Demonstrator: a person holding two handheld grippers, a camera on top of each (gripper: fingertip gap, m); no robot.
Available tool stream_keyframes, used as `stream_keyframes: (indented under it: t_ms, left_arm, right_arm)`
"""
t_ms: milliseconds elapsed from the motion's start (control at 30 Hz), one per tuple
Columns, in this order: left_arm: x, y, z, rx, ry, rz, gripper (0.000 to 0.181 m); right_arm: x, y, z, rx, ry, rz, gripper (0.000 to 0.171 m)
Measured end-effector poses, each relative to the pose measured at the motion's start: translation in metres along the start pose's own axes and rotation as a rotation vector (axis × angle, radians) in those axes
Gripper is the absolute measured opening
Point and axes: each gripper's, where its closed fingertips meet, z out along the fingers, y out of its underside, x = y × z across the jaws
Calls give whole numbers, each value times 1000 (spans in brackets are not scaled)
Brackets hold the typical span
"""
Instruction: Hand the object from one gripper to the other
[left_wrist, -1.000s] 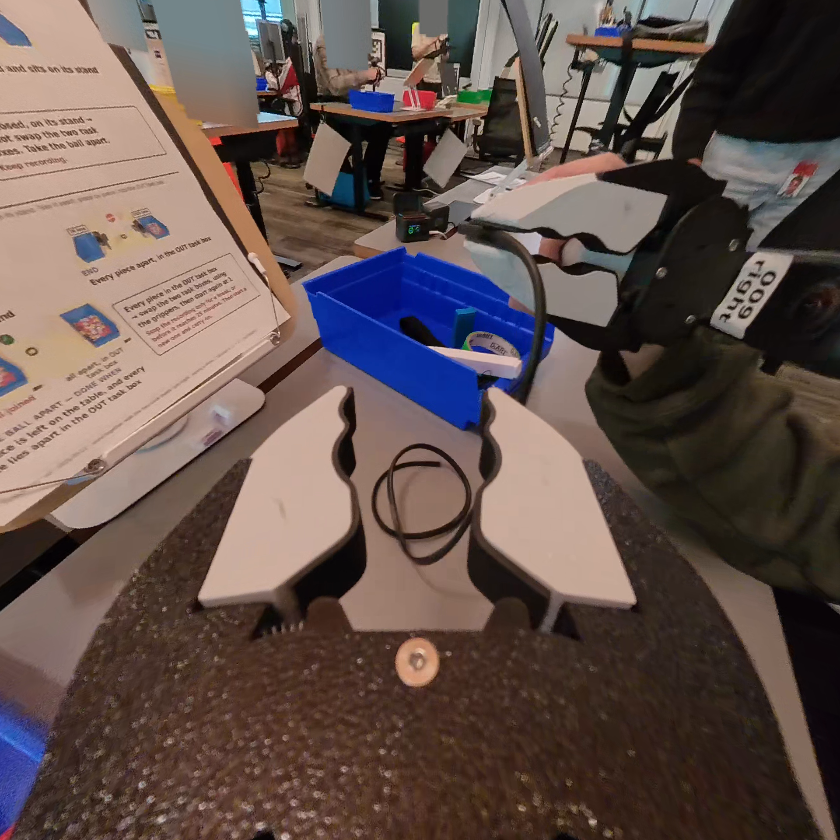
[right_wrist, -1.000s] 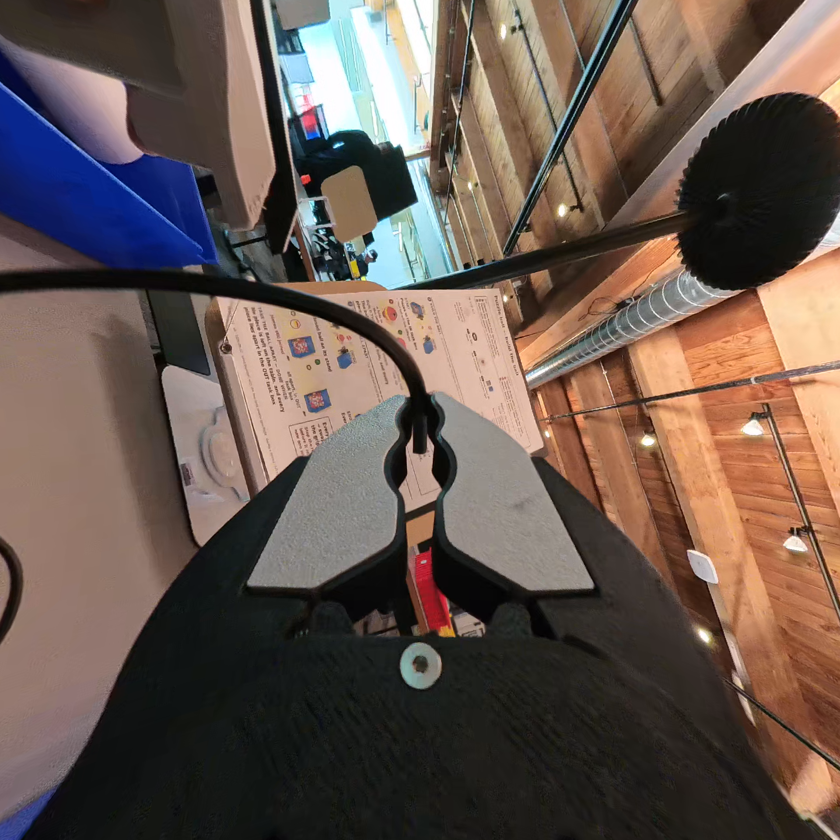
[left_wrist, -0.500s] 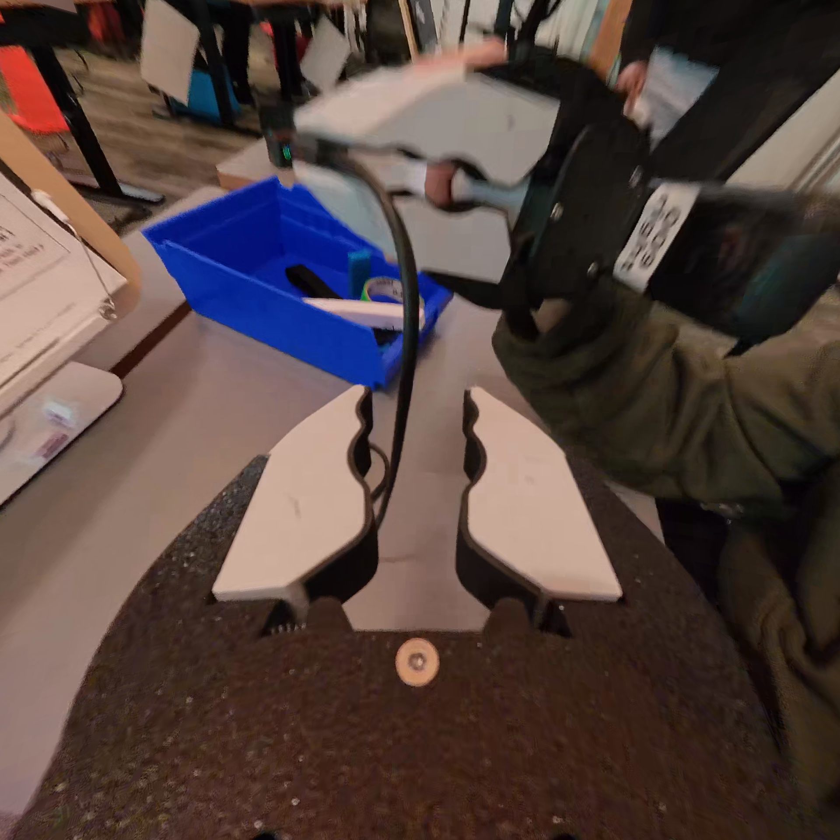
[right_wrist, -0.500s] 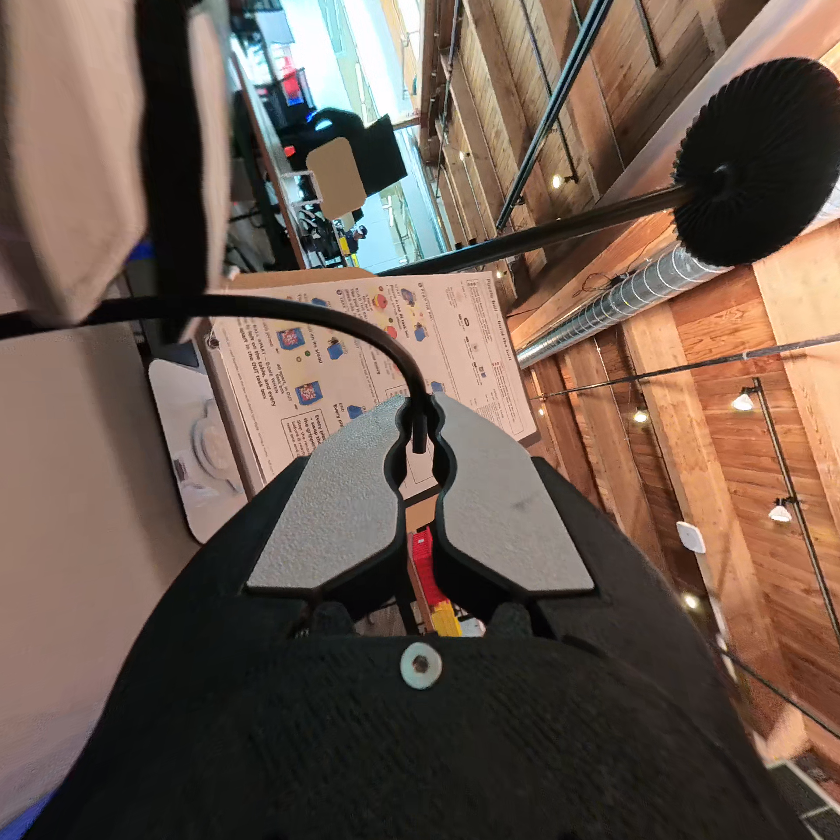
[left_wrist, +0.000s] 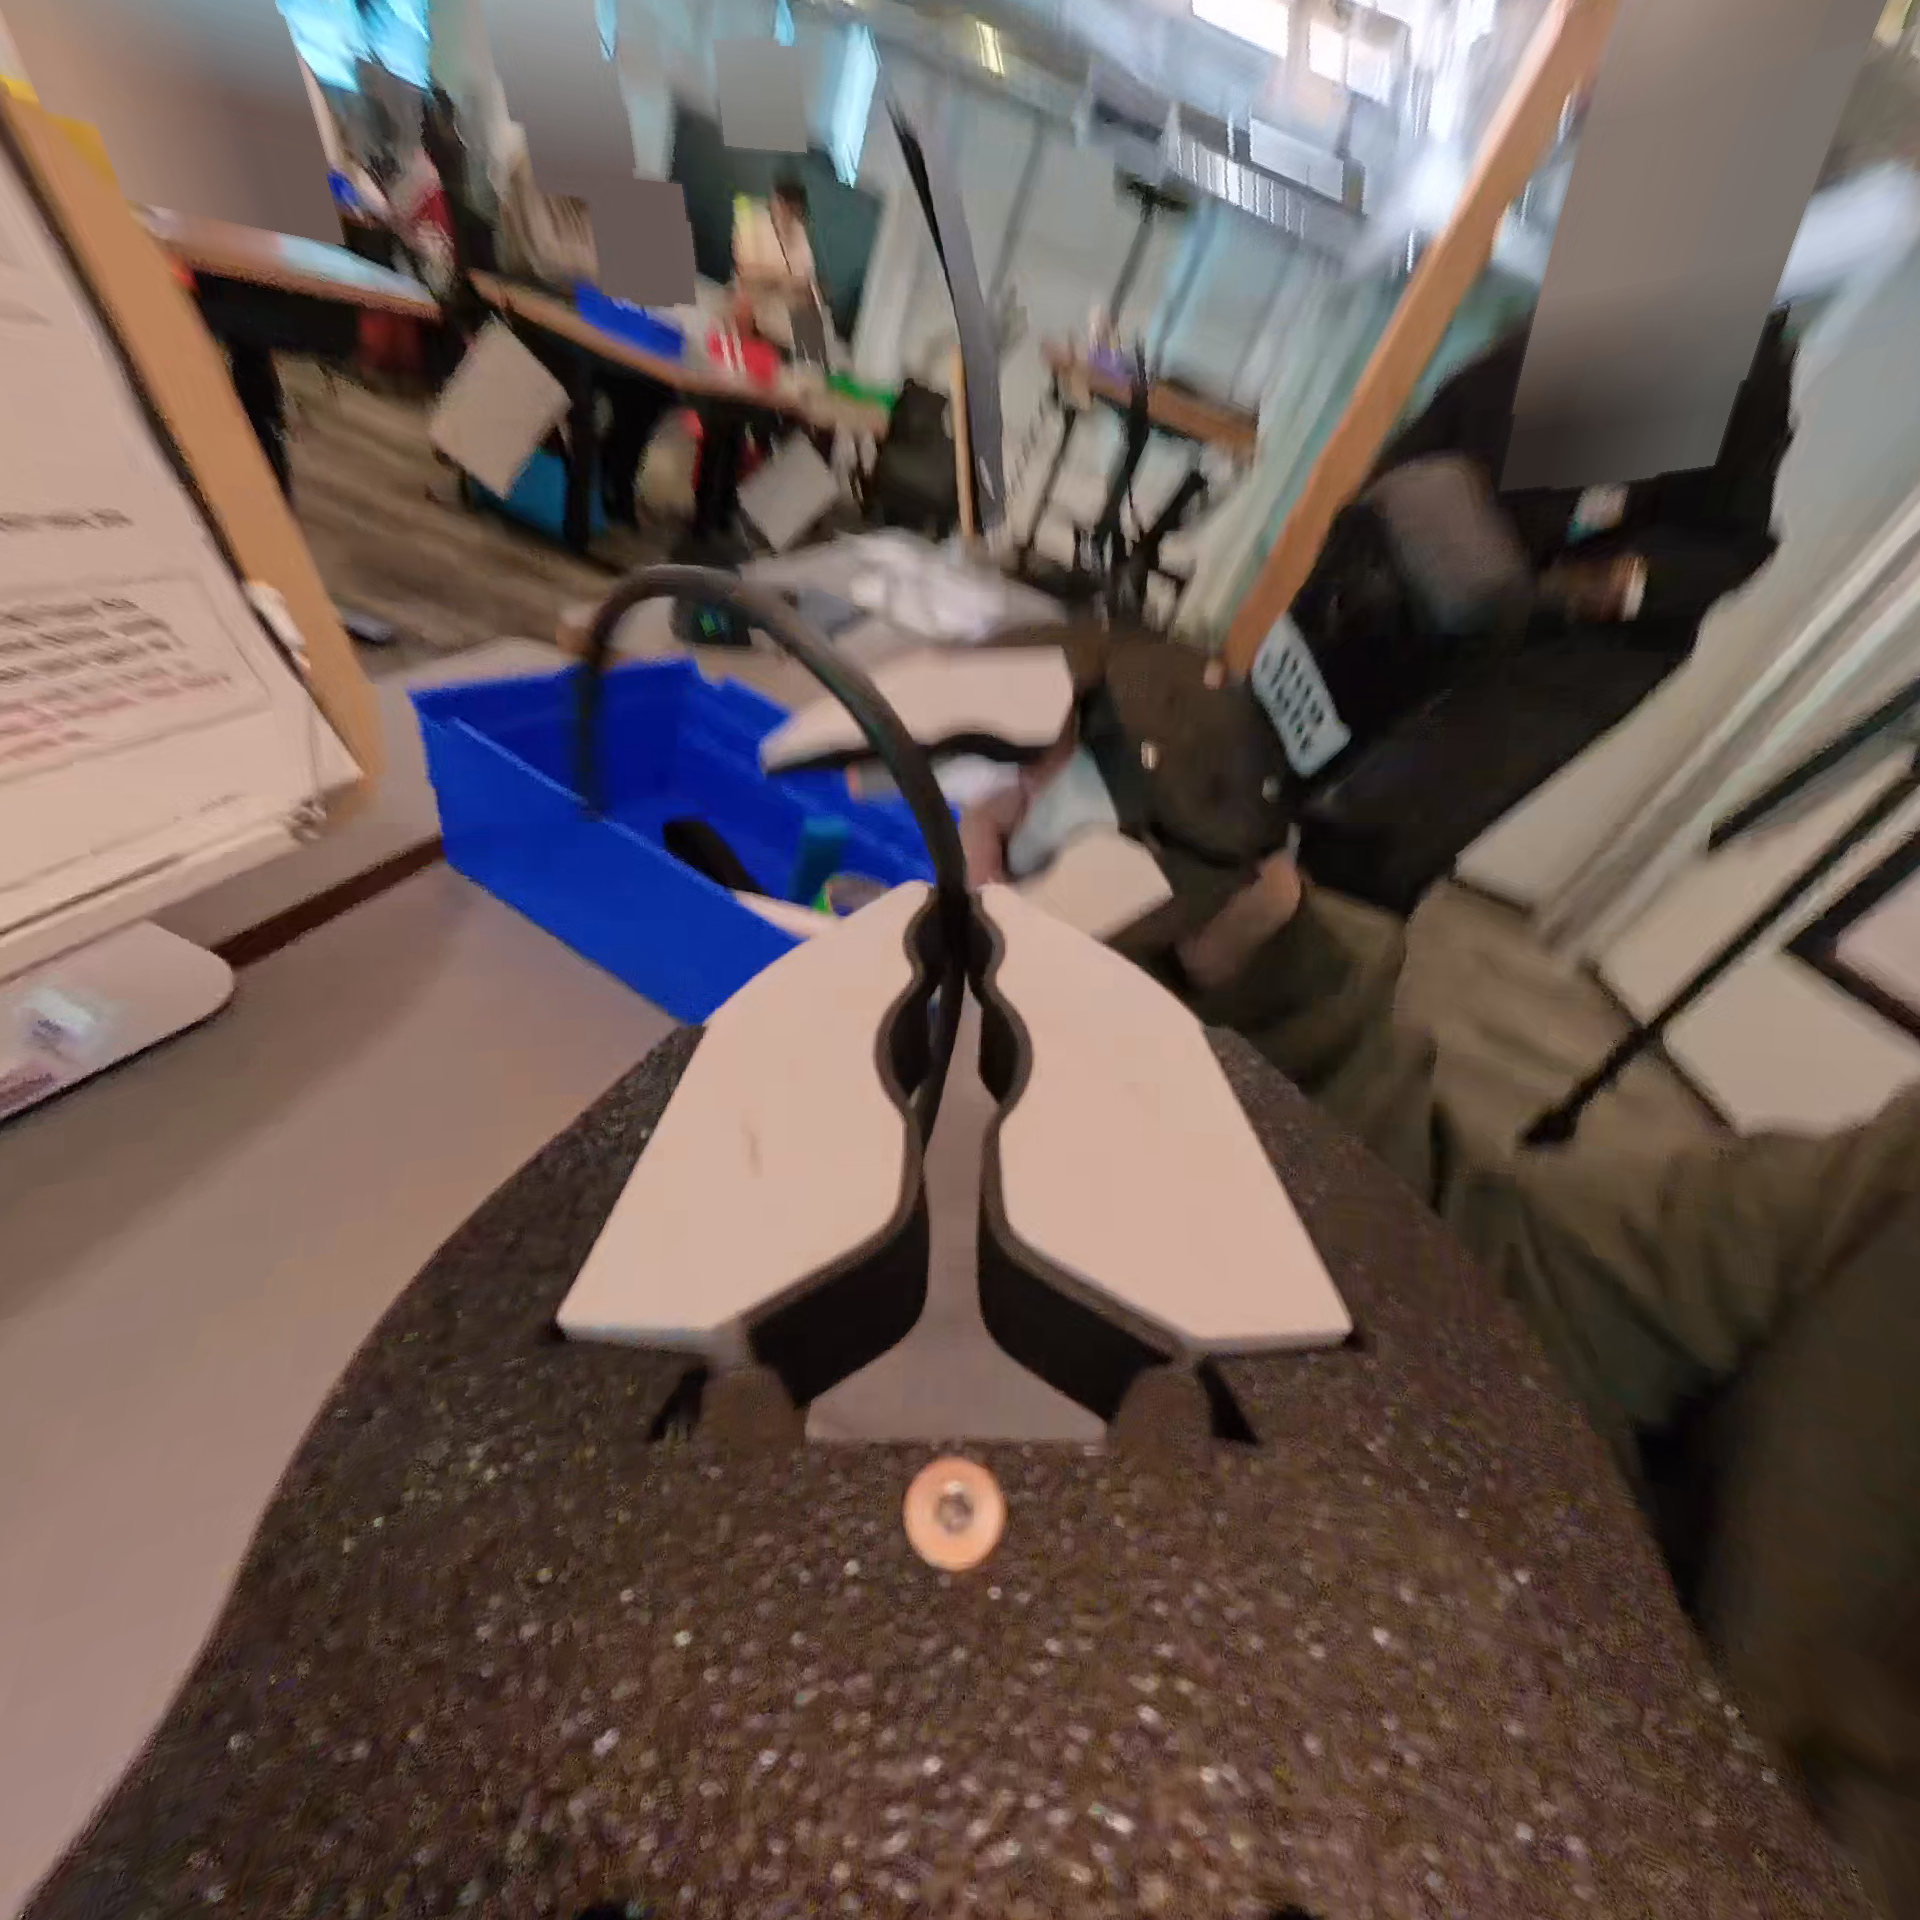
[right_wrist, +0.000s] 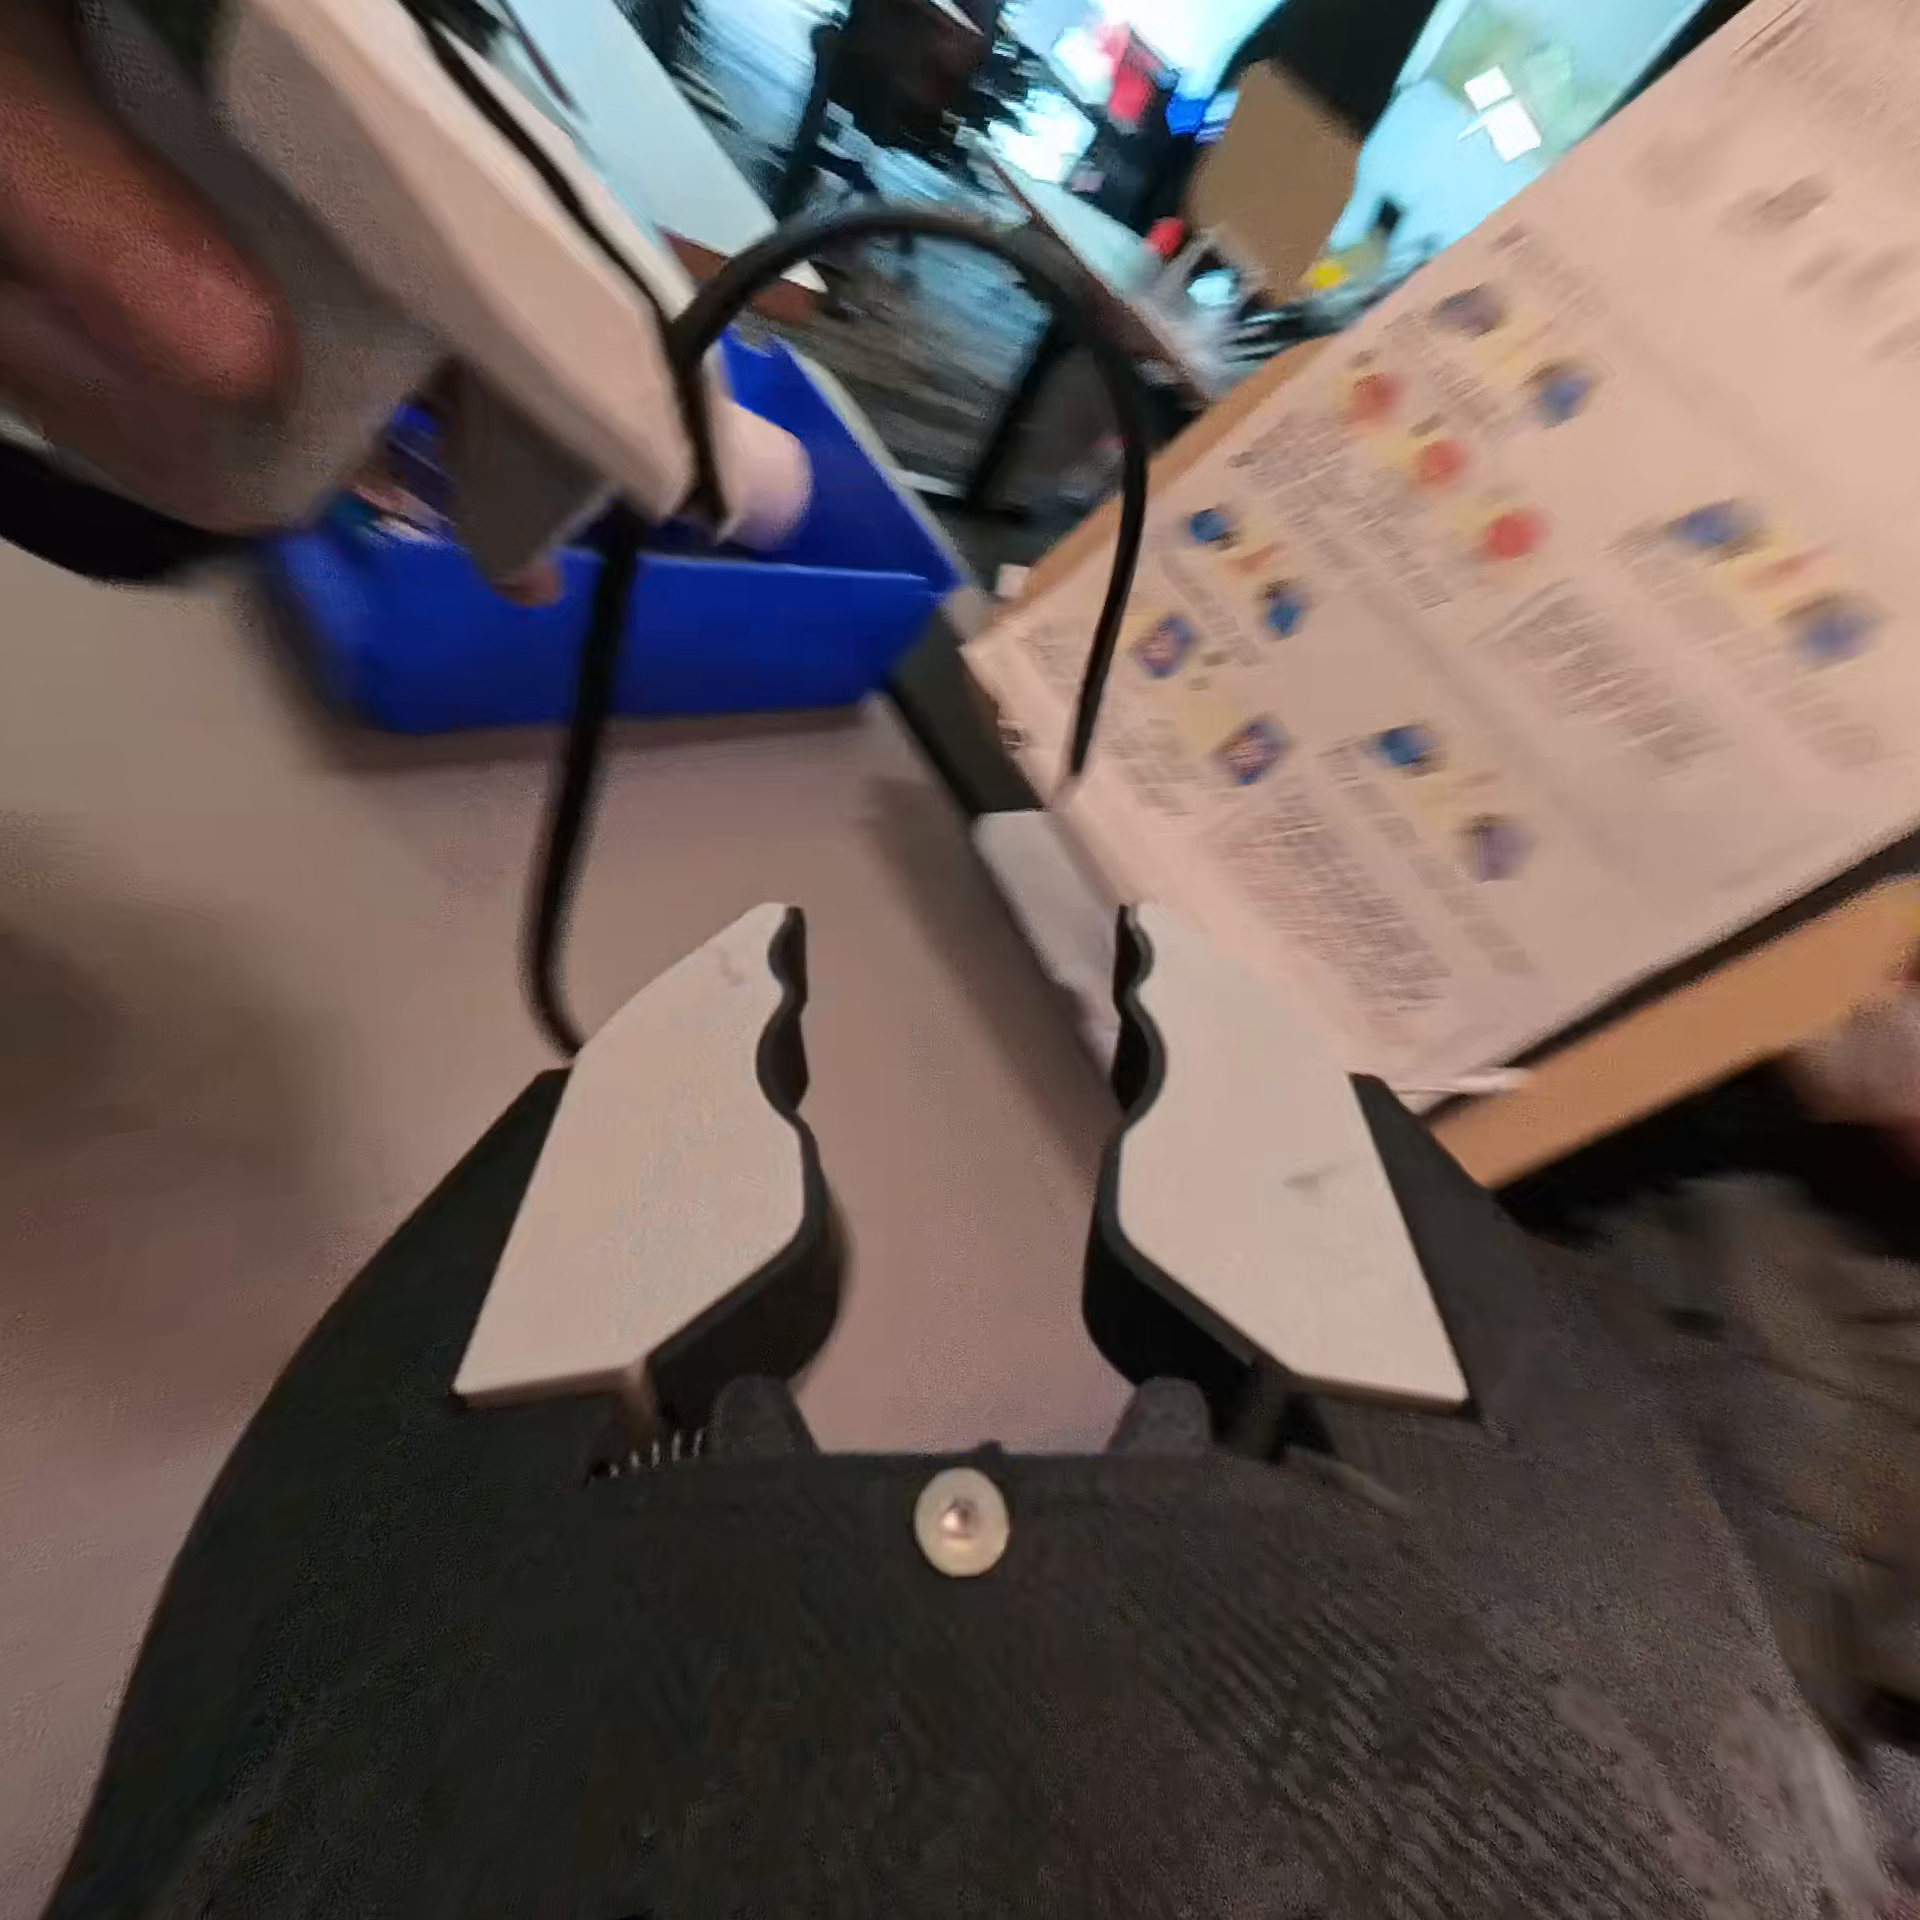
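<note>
The object is a thin black cable. My left gripper is shut on it at the fingertips; the cable arcs up and over to the left, with its free end hanging above the blue bin. My right gripper is open and empty, low over the grey table. In the right wrist view the cable hangs from the left gripper's fingers at the upper left, one end looping down beside my right gripper's left finger. In the left wrist view the right gripper's upper finger shows behind the cable, jaws apart.
A blue bin with small items stands at the back of the grey table; it also shows in the right wrist view. A tilted instruction board stands left of it. A person's green sleeve lies on the right.
The left gripper has shut on the cable and lifted it. The right gripper has let go of the cable, opened, and swung down to face the table.
</note>
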Motion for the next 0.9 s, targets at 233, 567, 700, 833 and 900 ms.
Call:
stream_keyframes:
  t_ms: [233, 567, 700, 833, 900]
  left_arm:
    - [-4, -40, -21, 278, -27, -103, 3]
    - [-5, -51, -33, 336, -57, -81, 4]
    - [-16, -47, -38, 333, -53, -118, 4]
    - [-19, -44, -29, 360, -5, -202, 7]
    - [-21, -41, -24, 352, 16, -240, 15]
  right_arm:
    - [-58, -13, 10, 104, -358, 118, 45]
    - [-71, -38, 2, 219, -463, 151, 6]
    - [-63, -74, -35, 429, -577, 294, 5]
    - [-54, -86, -43, 505, -568, 347, 6]
    - [-39, -88, -43, 532, -515, 420, 6]
